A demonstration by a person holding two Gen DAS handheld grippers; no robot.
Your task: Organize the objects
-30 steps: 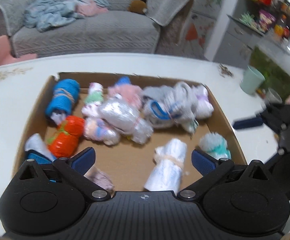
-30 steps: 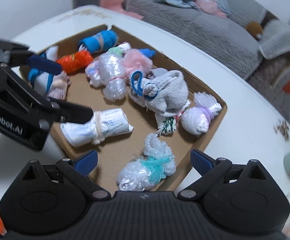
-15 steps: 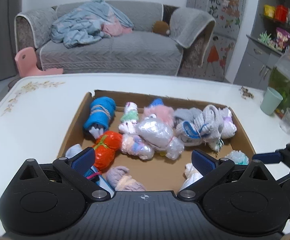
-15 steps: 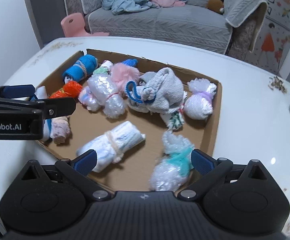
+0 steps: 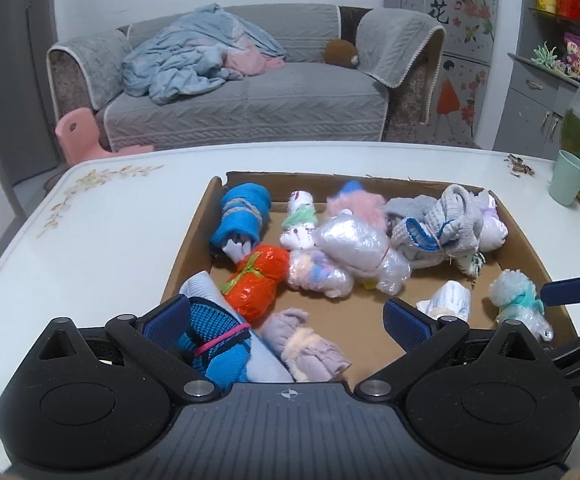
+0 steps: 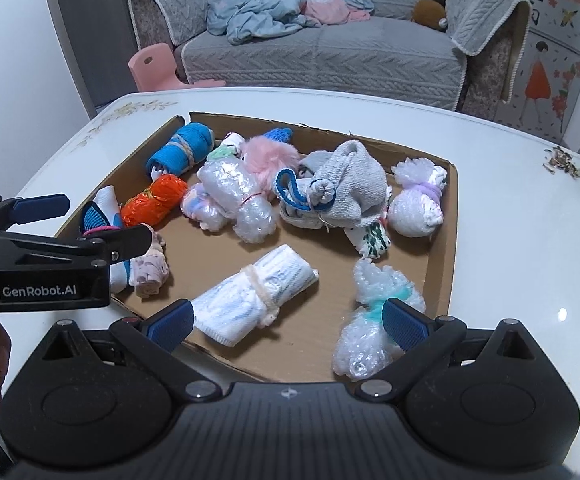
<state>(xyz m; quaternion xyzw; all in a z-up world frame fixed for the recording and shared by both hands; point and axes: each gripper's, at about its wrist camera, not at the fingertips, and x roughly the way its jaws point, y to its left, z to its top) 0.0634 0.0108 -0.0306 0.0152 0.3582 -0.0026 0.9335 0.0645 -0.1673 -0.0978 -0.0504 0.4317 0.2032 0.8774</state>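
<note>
White tabletop [image 5: 101,240] with a grey sofa [image 5: 245,96] behind it, and from the left wrist view a shallow cardboard tray [image 5: 193,236] sits in the middle with every rolled bundle inside its walls; whether they were gathered there or wait to be sorted out, this one moment does not settle. Left gripper [image 5: 285,316] hovers low over the tray's near corner, jaws spread wide with nothing between them, likely so a bundle can pass in. Just beneath lie a blue mesh roll [image 5: 209,336] cinched by a pink band and a lilac roll [image 5: 306,344]; beyond, an orange bundle [image 5: 255,284] and a blue roll [image 5: 241,212] tied with cord. Over to the right wrist view: right gripper [image 6: 287,322] is also gaping and holds nothing, poised at the tray's near edge. Its fingers flank a white roll [image 6: 257,296] bound with a cream band, while a clear plastic bundle [image 6: 370,316] with a teal tie sits against the right finger. A grey knit piece [image 6: 346,188] heaps loosely mid-tray, the only item that looks unrolled, soft and floppy; the rest look tight and easy to pinch
</note>
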